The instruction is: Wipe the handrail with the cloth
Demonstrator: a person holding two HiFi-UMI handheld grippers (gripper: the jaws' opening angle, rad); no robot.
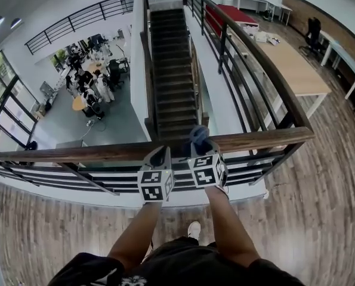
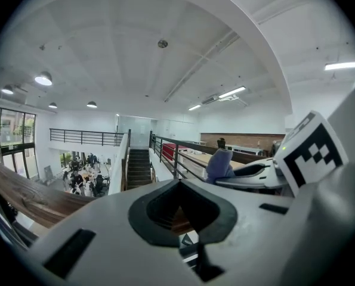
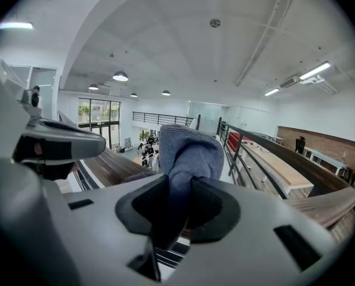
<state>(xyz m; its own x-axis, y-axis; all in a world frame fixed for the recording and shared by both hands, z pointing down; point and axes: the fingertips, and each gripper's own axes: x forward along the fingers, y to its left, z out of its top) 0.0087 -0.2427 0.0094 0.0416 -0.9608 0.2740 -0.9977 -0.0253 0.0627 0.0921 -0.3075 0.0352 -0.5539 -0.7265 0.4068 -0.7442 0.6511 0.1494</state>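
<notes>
The wooden handrail point(image 1: 93, 152) runs across the head view from left to right, just ahead of both grippers. My right gripper point(image 1: 200, 145) is shut on a blue-grey cloth point(image 1: 198, 134), and the cloth sits at the rail's top. In the right gripper view the cloth point(image 3: 189, 148) bulges up out of the right gripper point(image 3: 177, 204), with the handrail point(image 3: 111, 165) behind it. My left gripper point(image 1: 160, 154) is close beside it on the left, over the rail. In its own view the left gripper point(image 2: 180, 210) is shut with nothing in it, and the handrail point(image 2: 28, 198) shows to the left.
Beyond the rail is a drop to a lower floor with several people point(image 1: 88, 82) and a staircase point(image 1: 174, 82). A second railing point(image 1: 255, 52) runs away on the right beside a long wooden table point(image 1: 290, 58). I stand on wood flooring point(image 1: 296, 219).
</notes>
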